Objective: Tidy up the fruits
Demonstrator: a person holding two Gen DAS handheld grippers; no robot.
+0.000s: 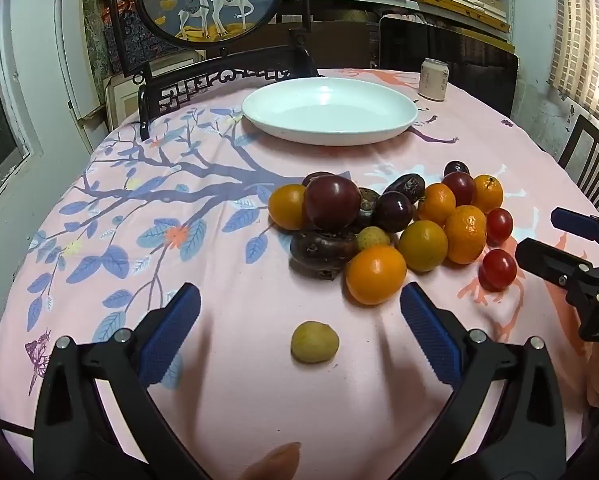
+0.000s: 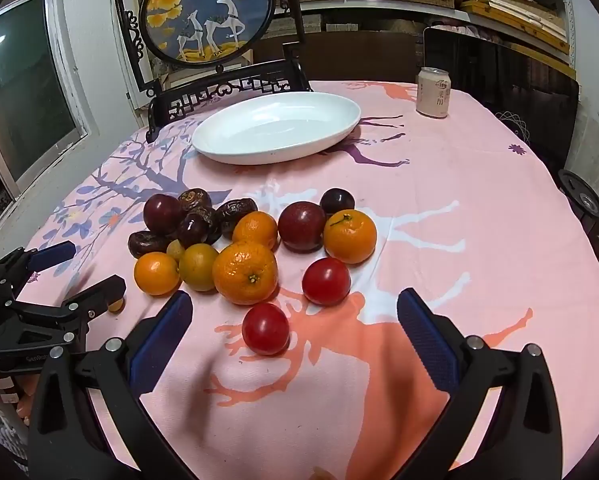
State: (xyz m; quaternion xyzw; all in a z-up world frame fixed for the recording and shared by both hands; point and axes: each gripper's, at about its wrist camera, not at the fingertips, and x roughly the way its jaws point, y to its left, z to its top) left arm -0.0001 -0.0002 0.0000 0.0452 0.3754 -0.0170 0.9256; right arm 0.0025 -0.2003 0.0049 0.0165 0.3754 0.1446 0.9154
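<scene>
Left claw [image 1: 299, 332] wide around small yellow fruit [image 1: 314, 341], right claw [image 2: 295, 328] wide near red tomato [image 2: 265, 329]

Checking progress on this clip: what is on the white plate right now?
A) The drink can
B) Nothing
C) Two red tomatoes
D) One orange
B: the white plate is bare in both views, while the fruit pile lies on the tablecloth nearer the cameras and the can stands apart on the cloth.

Pink drink can [image 2: 432, 92], deer screen [image 2: 207, 12], carved chair [image 2: 227, 92], floral tablecloth [image 2: 459, 216]
</scene>
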